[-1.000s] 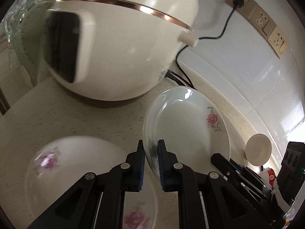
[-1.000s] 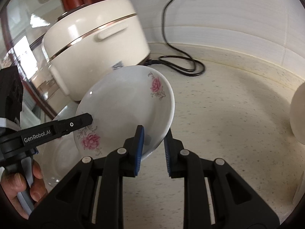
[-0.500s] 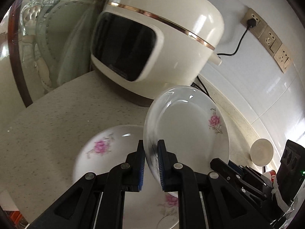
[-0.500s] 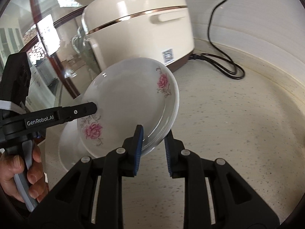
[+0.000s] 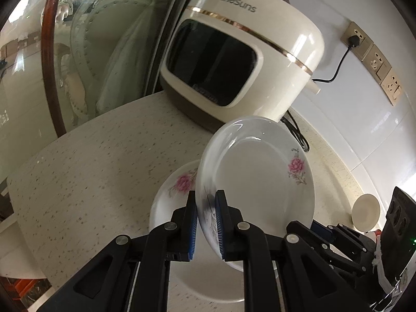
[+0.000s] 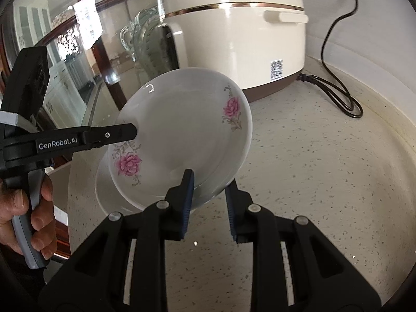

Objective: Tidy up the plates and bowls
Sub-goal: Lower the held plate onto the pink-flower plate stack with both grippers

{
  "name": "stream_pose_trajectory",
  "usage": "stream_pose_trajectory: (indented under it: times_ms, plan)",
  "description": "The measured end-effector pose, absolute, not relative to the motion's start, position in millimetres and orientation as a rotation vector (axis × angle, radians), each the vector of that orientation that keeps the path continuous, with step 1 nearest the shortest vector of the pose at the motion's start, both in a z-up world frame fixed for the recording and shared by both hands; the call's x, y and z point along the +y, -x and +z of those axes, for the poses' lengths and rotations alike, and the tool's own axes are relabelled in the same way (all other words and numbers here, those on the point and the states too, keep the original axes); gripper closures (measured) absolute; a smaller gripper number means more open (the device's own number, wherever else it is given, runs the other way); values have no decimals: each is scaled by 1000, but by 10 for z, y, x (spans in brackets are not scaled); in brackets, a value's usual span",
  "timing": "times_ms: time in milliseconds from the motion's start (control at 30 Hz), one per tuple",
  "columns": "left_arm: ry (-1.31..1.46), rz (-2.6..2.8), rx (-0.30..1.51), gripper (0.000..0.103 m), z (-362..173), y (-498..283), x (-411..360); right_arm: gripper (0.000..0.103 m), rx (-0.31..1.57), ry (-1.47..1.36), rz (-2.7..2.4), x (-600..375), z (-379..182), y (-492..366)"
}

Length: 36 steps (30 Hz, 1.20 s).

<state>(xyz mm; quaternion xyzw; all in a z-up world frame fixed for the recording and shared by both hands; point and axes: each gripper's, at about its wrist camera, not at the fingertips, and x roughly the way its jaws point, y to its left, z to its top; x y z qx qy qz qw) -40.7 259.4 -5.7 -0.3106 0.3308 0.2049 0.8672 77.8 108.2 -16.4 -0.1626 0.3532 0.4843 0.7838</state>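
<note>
A white plate with pink flowers (image 5: 254, 176) hangs tilted in the air, held by both grippers at opposite rims. My left gripper (image 5: 206, 208) is shut on its near rim, blue pads on either side. In the right wrist view the same plate (image 6: 182, 135) sits between the pads of my right gripper (image 6: 209, 195), which is shut on its lower rim. The left gripper's finger (image 6: 124, 132) meets the plate's left rim there. A second flowered plate (image 5: 176, 189) lies flat on the speckled counter (image 6: 312, 169), directly under the held one, mostly hidden by it.
A cream rice cooker (image 5: 241, 59) stands just behind the plates, its black cord (image 6: 338, 91) looped on the counter by the tiled wall. A small pale bowl (image 5: 365, 210) sits far right. The counter's rounded edge and a glass partition (image 5: 104, 52) lie to the left. A hand (image 6: 31, 208) grips the left handle.
Both grippers carried the plate back from the rice cooker, which now looks farther off. The held plate now hangs over the plate lying on the counter. The right gripper has rolled.
</note>
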Motion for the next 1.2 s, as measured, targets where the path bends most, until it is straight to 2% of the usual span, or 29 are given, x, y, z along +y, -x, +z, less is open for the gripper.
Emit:
stream_pose_trajectory:
  times_ms: [300, 833, 1067, 1167, 1200]
  plan:
    - [634, 449, 692, 89, -48, 554, 2565, 75, 750, 422, 1084, 1150, -197, -635]
    - [598, 472, 708, 89, -103, 704, 2439, 61, 703, 518, 1067, 1273, -246, -516]
    - [580, 493, 709, 88, -100, 737, 2399, 60, 697, 527, 1070, 1303, -250, -490]
    - [570, 499, 714, 87, -89, 749, 2368, 56, 696, 529, 1073, 1314, -254, -485]
    - [568, 502, 716, 87, -85, 753, 2358, 51, 691, 533, 1074, 1321, -254, -473]
